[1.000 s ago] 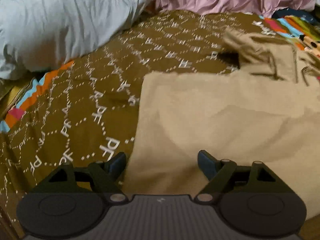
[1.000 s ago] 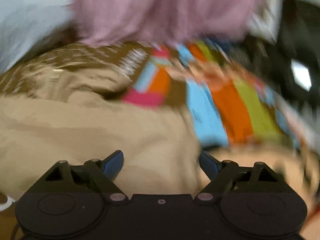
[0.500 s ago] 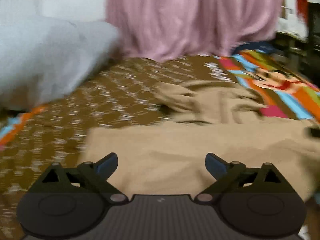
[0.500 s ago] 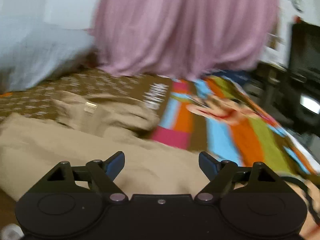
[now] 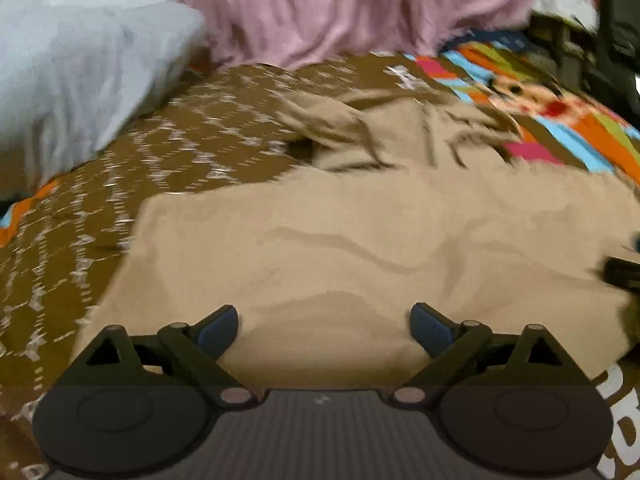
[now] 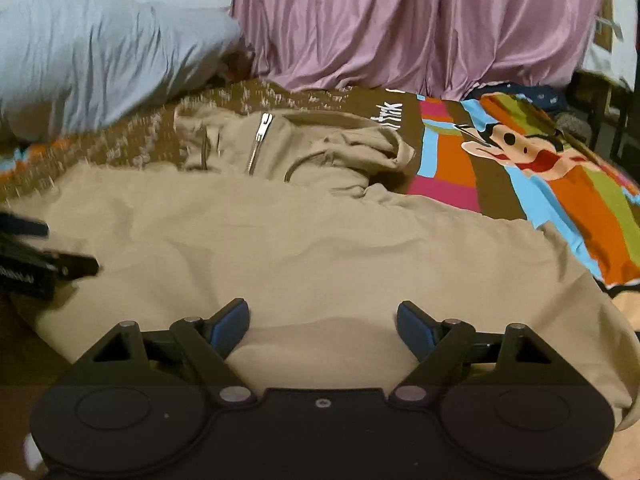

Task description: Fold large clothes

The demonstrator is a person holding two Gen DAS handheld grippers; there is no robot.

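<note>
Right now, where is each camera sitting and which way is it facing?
Left wrist: rides the left tool, angled down across the tan hooded jacket towards the pink curtain; its own blue-tipped fingers show, spread wide, and the right tool's tip at the right edge.
Right wrist: rides the right tool, facing the same way; its fingers are spread and empty, with the left tool at the left edge.
Shared: jacket, grey pillow, curtain, brown patterned bedspread.
</note>
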